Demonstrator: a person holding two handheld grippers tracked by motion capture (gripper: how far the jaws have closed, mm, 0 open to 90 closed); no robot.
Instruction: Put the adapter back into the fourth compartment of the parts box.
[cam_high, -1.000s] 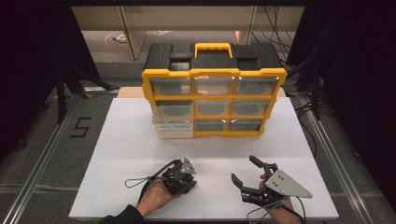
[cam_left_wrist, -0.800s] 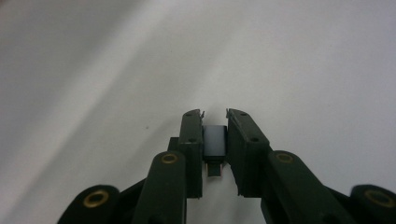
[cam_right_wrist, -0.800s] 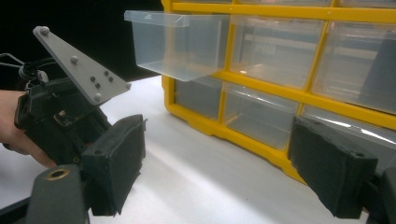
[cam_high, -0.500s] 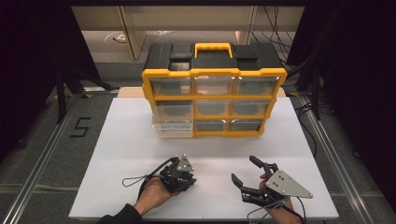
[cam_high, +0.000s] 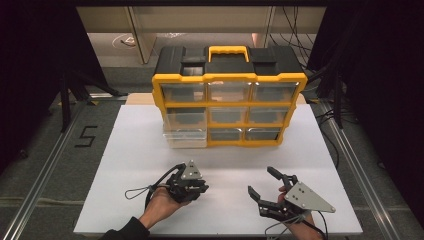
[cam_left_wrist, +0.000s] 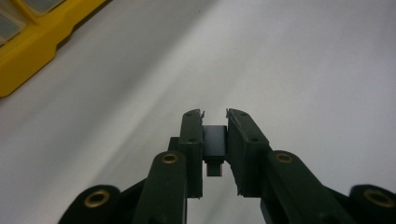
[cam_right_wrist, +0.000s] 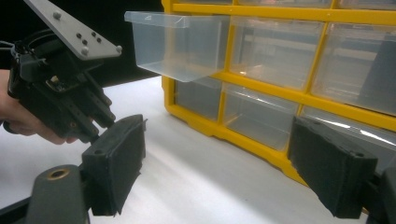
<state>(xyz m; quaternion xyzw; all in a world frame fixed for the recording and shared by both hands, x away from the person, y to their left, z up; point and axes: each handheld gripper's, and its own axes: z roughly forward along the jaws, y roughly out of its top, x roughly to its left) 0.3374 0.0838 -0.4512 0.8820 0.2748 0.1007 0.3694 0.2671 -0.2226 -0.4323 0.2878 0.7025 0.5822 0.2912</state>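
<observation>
My left hand-held gripper (cam_high: 192, 181) pinches a small dark block (cam_left_wrist: 214, 141); the pulled-out clear drawer (cam_high: 185, 138) lies straight ahead. My right hand-held gripper (cam_high: 269, 191) gapes empty, farther off.

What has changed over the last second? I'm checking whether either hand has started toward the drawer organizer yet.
Very little. The left gripper has shifted slightly toward the person in the high view, its jaws shut on a small dark block. The right gripper stayed put, jaws open. The yellow organizer has not moved, and its pulled-out clear drawer is still out.
</observation>
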